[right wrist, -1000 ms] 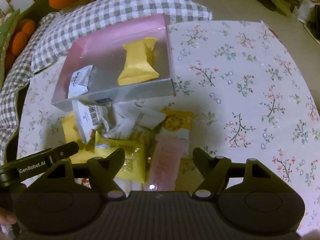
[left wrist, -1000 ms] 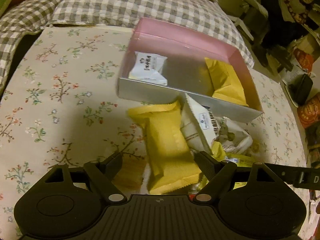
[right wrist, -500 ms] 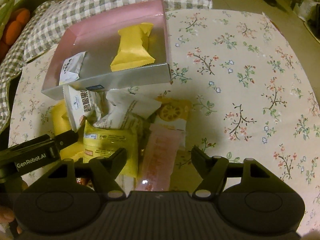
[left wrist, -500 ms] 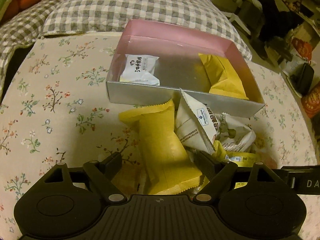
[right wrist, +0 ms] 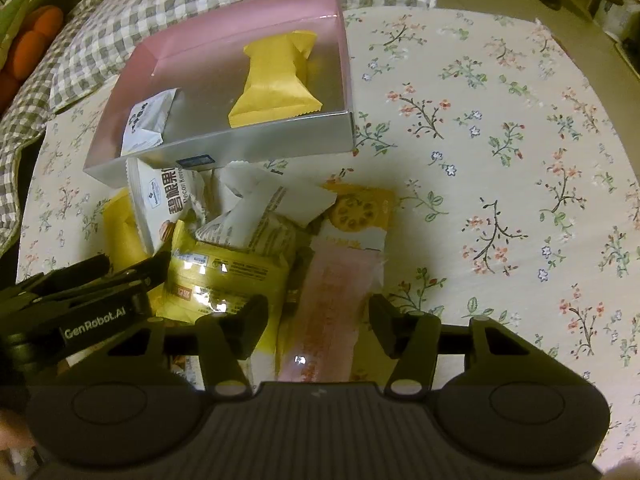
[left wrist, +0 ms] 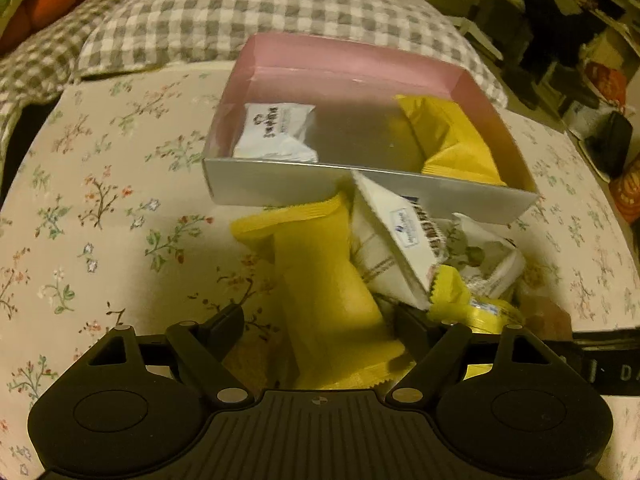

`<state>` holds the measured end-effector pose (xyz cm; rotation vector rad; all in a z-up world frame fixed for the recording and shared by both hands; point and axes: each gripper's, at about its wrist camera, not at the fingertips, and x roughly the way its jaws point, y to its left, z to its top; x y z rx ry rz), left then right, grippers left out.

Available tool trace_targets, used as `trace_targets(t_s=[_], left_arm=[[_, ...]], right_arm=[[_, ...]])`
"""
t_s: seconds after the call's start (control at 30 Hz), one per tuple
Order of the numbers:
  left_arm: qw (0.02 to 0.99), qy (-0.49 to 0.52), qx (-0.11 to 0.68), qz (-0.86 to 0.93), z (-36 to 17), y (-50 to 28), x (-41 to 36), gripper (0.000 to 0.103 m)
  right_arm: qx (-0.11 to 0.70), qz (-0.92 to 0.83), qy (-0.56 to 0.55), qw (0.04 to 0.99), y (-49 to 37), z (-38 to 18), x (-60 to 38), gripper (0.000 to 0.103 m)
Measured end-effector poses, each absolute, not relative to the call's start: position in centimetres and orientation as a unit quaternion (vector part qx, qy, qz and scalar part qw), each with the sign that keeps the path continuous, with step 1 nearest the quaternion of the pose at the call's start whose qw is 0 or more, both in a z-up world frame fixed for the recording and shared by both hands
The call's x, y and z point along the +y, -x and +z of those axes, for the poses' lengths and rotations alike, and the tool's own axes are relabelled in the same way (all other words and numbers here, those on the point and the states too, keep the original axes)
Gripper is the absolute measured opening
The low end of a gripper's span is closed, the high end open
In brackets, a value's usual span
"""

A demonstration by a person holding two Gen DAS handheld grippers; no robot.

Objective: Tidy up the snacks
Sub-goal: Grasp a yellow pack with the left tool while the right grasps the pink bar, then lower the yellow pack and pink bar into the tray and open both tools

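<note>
While the pink-walled box (left wrist: 372,196) sits toward the top of both views with a white sachet (left wrist: 276,132) and a yellow pillow pack (left wrist: 452,140) already inside, the rest of the snacks lie heaped on the floral counter (left wrist: 100,208) just below its silver front wall. In the left wrist view the left tongs (left wrist: 320,320) stand spread, one finger on each side of a long yellow packet (left wrist: 332,292). That packet runs lengthwise from the bottom centre of the frame up toward the box, its crimped top end nearly touching the box wall, so its long axis lies along the fingers and the jaws would close across its narrow width. Whether the pads are touching the wrapper yet I cannot tell.

In the right wrist view the right tongs (right wrist: 316,320) are also spread, over a pale pink wrapper (right wrist: 336,300) that likewise points up the frame, with a glossy yellow packet (right wrist: 228,276) just left of it and a lotus-root biscuit pack (right wrist: 360,212) above. The left tool shows at the lower left of that frame, close against the pile.

My guess is the left side is better lined up: a straight squeeze, then a lift upward over the box wall. The white pecan bag (left wrist: 396,236) leans against the yellow packet's right edge and may get dragged along.
</note>
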<state>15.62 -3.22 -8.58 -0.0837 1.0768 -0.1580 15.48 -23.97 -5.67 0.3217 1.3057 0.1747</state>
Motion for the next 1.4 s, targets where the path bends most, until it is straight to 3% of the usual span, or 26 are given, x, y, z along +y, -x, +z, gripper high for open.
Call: trace_targets(t_s=[0.13, 0.2, 0.37, 1.4], left_arm=[[0.855, 0.044, 0.512, -0.071, -8.9, -15.8, -3.0, 0.072], [0.853, 0.052, 0.513, -0.075, -9.0, -15.8, -2.9, 0.057], [0.855, 0.049, 0.511, -0.076, -8.7, -15.7, -3.1, 0.04], [0.852, 0.126, 0.502, -0.083, -4.5, -15.7, 0.0, 0.037]], right_arm=[[0.607, 0.082, -0.15, 0.776, -15.5, -5.9, -23.9, 0.046], [0.609, 0.082, -0.149, 0.775, -15.5, -6.1, -23.7, 0.043], [0.614, 0.078, -0.148, 0.772, -15.5, -6.5, -23.7, 0.032], [0.57, 0.066, -0.158, 0.804, -15.4, -4.6, -25.1, 0.029]])
